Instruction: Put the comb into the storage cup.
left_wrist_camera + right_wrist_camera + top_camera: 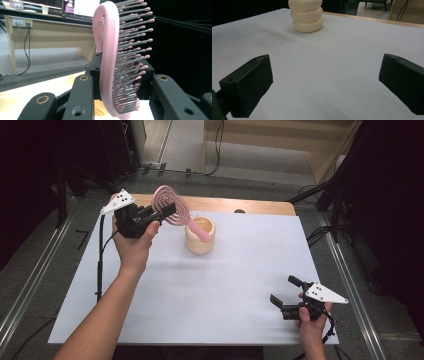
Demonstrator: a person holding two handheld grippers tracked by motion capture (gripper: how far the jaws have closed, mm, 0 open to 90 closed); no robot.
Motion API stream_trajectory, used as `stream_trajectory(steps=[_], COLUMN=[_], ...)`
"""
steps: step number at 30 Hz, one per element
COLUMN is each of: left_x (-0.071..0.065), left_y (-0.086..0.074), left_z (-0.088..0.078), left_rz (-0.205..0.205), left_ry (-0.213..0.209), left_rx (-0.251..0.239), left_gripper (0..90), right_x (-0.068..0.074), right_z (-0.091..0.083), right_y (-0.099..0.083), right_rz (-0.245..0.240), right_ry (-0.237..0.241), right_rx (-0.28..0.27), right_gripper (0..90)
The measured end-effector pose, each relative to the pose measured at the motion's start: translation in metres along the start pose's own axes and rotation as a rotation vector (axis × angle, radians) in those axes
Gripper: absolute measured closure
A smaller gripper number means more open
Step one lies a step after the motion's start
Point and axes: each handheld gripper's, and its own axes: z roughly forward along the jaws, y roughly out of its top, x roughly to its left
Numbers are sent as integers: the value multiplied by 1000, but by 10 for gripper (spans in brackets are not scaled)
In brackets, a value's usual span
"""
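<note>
The left gripper (pixel 159 215) is pinched on the head of a pink brush (pixel 172 209), its jaws pressing the head from both sides; in the left gripper view the brush (pixel 110 57) stands on edge between them, bristles pointing right. In the high view the brush's long axis runs from the gripper at far left down and to the right, and its handle end sits inside the mouth of the cream cup (pixel 200 240), which stands on the white mat (pixel 210 290) toward the far side, a little left of centre. Whether the handle touches the cup's bottom or wall cannot be told. So the cup lies just right of and below the left jaws, along the brush's own line. The right gripper (pixel 283 296) rests at the near right, well apart from the cup, its jaws spread wide with nothing between them; its view shows the cup (pixel 306 15) far ahead. The left hand (pixel 134 242) is plainly the nearer. Any release or lift, I judge, turns on that slanted axis.
</note>
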Motion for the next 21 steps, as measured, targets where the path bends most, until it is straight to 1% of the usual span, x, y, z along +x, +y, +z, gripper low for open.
stream_trajectory(steps=[7, 21], left_x=[4, 11], left_y=[1, 8], left_z=[2, 7], left_rz=[-7, 1], left_ry=[14, 38], left_rx=[-12, -23], left_gripper=[668, 668], right_x=[0, -1], right_z=[0, 0], right_y=[0, -1], right_rz=[-1, 4], right_ry=[0, 3], right_rx=[0, -5], right_gripper=[0, 0])
